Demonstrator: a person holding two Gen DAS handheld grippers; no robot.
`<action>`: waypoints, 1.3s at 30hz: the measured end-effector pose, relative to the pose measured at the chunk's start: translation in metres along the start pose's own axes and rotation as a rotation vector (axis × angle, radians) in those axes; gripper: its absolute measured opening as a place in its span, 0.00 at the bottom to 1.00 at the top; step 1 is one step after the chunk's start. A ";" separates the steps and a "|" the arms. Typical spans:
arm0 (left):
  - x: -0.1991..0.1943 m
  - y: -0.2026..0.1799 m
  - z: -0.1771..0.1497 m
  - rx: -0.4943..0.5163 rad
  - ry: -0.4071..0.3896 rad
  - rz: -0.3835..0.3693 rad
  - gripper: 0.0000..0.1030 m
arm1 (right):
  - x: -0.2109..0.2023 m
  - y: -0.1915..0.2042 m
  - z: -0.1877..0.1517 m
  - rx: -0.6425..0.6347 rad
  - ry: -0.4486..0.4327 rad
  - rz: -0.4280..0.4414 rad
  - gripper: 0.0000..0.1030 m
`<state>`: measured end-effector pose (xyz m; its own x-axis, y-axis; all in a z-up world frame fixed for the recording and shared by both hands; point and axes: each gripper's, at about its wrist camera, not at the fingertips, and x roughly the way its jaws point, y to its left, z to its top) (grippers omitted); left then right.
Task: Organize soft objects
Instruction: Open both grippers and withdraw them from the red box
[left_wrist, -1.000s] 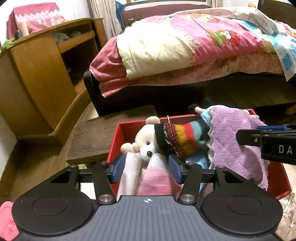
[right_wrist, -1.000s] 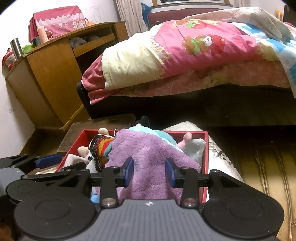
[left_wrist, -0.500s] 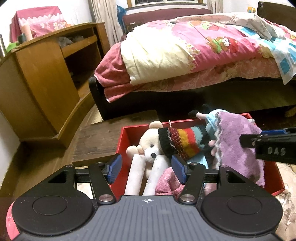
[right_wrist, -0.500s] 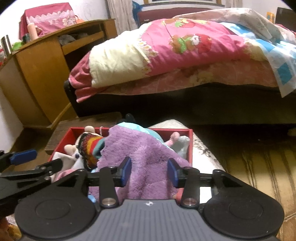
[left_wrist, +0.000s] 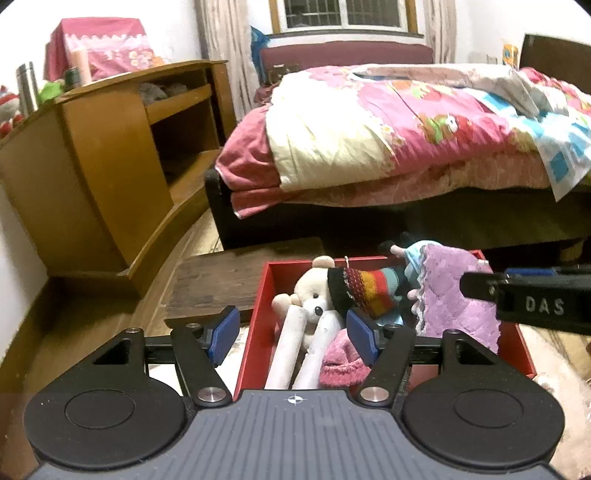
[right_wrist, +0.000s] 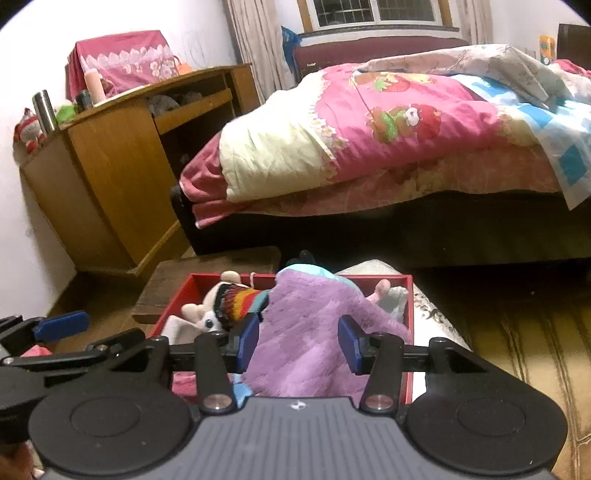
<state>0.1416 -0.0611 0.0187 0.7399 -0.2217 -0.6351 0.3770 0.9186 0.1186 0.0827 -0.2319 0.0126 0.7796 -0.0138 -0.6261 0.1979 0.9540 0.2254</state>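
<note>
A red box (left_wrist: 258, 314) (right_wrist: 408, 295) on the floor holds a white teddy bear (left_wrist: 312, 295) (right_wrist: 207, 317) in a striped sweater, a pink knit item (left_wrist: 341, 360), white rolls (left_wrist: 288, 350), a blue doll (left_wrist: 410, 258) and a purple fluffy cloth (left_wrist: 450, 295) (right_wrist: 317, 332). My left gripper (left_wrist: 293, 332) is open and empty above the box's near left side. My right gripper (right_wrist: 297, 339) is open above the purple cloth, not holding it; it also shows in the left wrist view (left_wrist: 524, 299).
A bed with a pink quilt (left_wrist: 388, 129) (right_wrist: 388, 118) stands behind the box. A wooden cabinet (left_wrist: 103, 166) (right_wrist: 122, 166) is at the left. A low dark wooden board (left_wrist: 221, 284) lies left of the box. A pale cushion (right_wrist: 436, 314) lies right of the box.
My left gripper opened, let go of the pink item and white rolls in the box, and drew back upward. My right gripper opened wider and rose from the purple cloth.
</note>
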 end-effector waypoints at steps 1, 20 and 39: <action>-0.003 0.001 -0.001 -0.004 -0.001 0.000 0.62 | -0.004 0.001 -0.001 0.001 0.000 0.007 0.23; -0.051 0.004 -0.045 -0.092 0.029 -0.033 0.64 | -0.055 0.011 -0.044 0.038 0.006 0.062 0.23; -0.103 0.006 -0.093 -0.119 0.041 -0.052 0.67 | -0.103 0.025 -0.096 0.038 0.029 0.087 0.24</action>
<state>0.0161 -0.0018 0.0133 0.6964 -0.2590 -0.6693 0.3439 0.9390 -0.0056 -0.0493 -0.1783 0.0111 0.7775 0.0774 -0.6241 0.1533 0.9392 0.3074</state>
